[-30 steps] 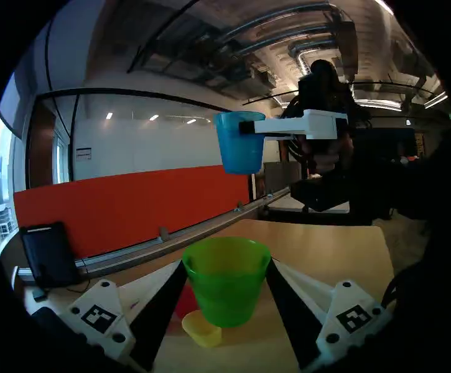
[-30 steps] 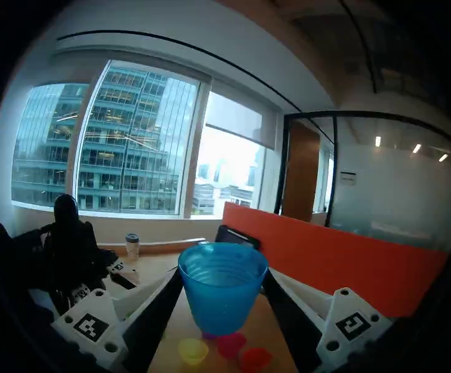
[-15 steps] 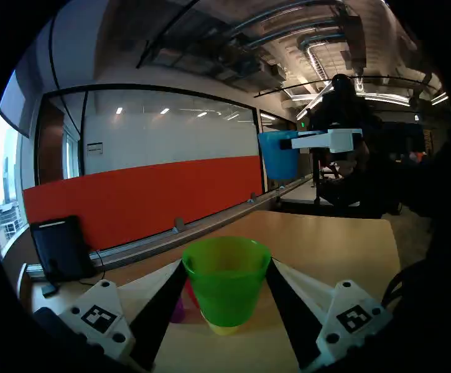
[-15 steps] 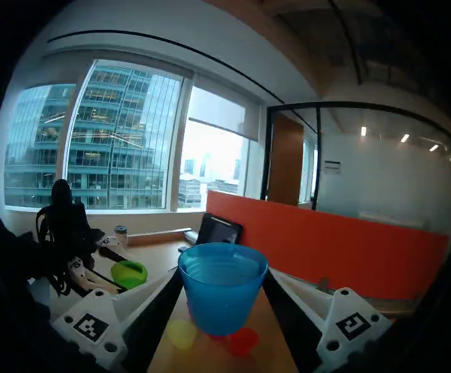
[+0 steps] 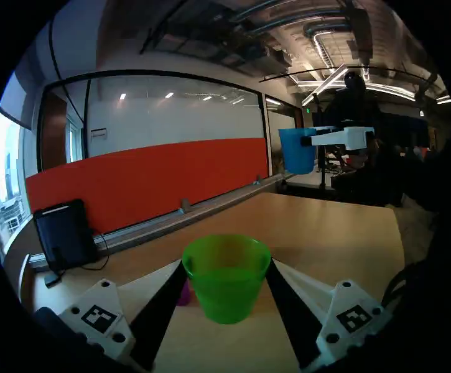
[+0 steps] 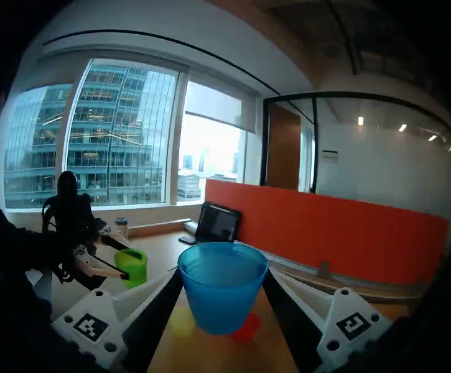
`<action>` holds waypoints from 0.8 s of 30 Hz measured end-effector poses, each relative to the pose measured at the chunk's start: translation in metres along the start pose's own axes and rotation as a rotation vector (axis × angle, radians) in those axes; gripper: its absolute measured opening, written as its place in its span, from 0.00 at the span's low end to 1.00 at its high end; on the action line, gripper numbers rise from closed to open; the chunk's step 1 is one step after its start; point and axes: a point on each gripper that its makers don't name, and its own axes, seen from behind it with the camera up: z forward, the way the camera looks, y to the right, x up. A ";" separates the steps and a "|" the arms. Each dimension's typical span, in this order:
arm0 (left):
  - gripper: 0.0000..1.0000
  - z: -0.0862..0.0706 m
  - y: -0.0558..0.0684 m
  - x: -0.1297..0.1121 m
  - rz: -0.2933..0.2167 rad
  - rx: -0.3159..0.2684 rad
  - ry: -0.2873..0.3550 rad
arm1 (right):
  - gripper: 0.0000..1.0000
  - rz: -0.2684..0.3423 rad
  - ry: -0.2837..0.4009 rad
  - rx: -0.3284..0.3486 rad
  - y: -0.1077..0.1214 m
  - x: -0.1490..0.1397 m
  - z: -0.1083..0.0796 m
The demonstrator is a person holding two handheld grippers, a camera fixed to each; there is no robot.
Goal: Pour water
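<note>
- left gripper (image 5: 226, 268) grips the green cup (image 5: 226, 295), upright, over the table's (image 5: 325, 236) middle.
- right gripper (image 6: 223, 273) grips the blue cup (image 6: 223, 301), upright, raised above small cups (image 6: 181, 321), toward the table's far end.

A green cup (image 5: 226, 276) is held upright between the two fingers of the left gripper (image 5: 226, 268), just above the desk (image 5: 325, 236). It is made of see-through plastic, wide at the top and narrow at the bottom, and its lower part looks darker. A blue cup (image 6: 223, 287) of the same shape is held upright in the right gripper (image 6: 223, 273). Its open top can be seen. The two cups are well apart.
</note>
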 end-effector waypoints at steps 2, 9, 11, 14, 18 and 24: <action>0.87 0.001 -0.001 -0.006 0.001 0.000 -0.016 | 0.92 0.004 -0.018 0.005 -0.001 -0.010 0.000; 0.87 0.002 -0.001 -0.024 -0.003 -0.008 -0.076 | 0.92 -0.001 -0.090 0.034 -0.006 -0.043 0.002; 0.87 0.002 0.000 -0.029 -0.003 -0.010 -0.091 | 0.92 -0.004 -0.113 0.044 -0.008 -0.053 0.002; 0.87 0.002 0.000 -0.037 -0.002 -0.013 -0.116 | 0.92 -0.011 -0.152 0.055 -0.009 -0.068 0.003; 0.87 0.003 0.000 -0.051 -0.002 -0.018 -0.156 | 0.92 -0.016 -0.207 0.068 -0.010 -0.089 0.003; 0.87 0.003 -0.001 -0.071 -0.003 -0.028 -0.216 | 0.92 -0.019 -0.284 0.093 -0.015 -0.120 0.002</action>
